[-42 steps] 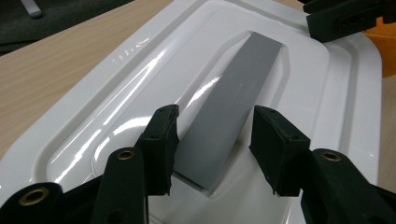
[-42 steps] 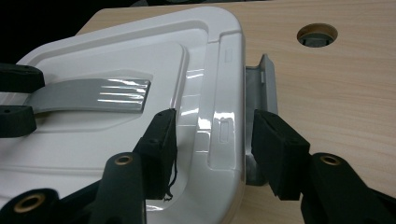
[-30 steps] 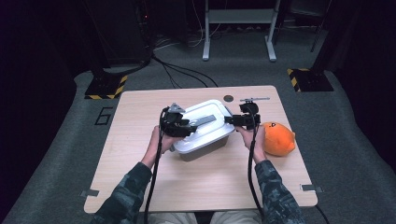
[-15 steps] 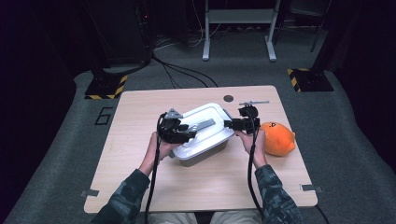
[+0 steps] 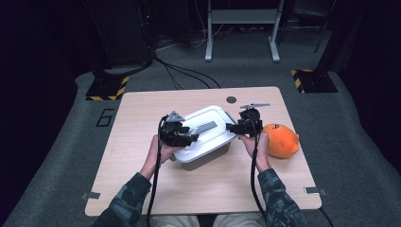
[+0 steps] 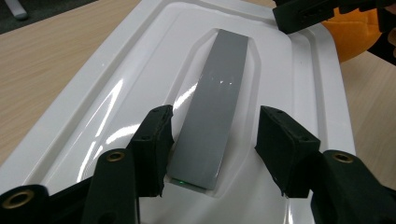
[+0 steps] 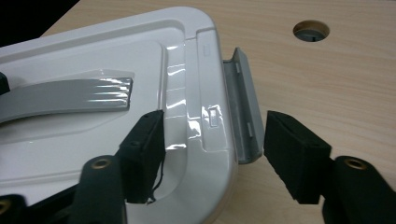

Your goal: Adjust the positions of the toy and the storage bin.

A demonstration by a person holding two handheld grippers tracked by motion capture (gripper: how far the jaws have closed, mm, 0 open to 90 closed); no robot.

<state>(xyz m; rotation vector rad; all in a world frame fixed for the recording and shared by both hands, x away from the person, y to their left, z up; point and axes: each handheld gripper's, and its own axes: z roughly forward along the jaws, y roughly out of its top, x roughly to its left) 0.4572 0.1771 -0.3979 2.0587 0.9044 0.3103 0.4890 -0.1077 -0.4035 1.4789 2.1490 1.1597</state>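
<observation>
Pale wood-grain table [image 5: 142,189] carries a glossy white plastic box [image 5: 204,137] at its middle, rounded-cornered, its lid ridged around a flat grey handle [image 6: 212,112] whose long axis, like the box's, runs from 8 to 2 o'clock. Left gripper [image 6: 212,151] has just opened, jaws apart astride the handle's near end. Right gripper [image 7: 212,151], also just opened, straddles the grey side latch [image 7: 243,112] without pressing; an orange plush toy [image 5: 280,140] lies at 3 o'clock.
</observation>
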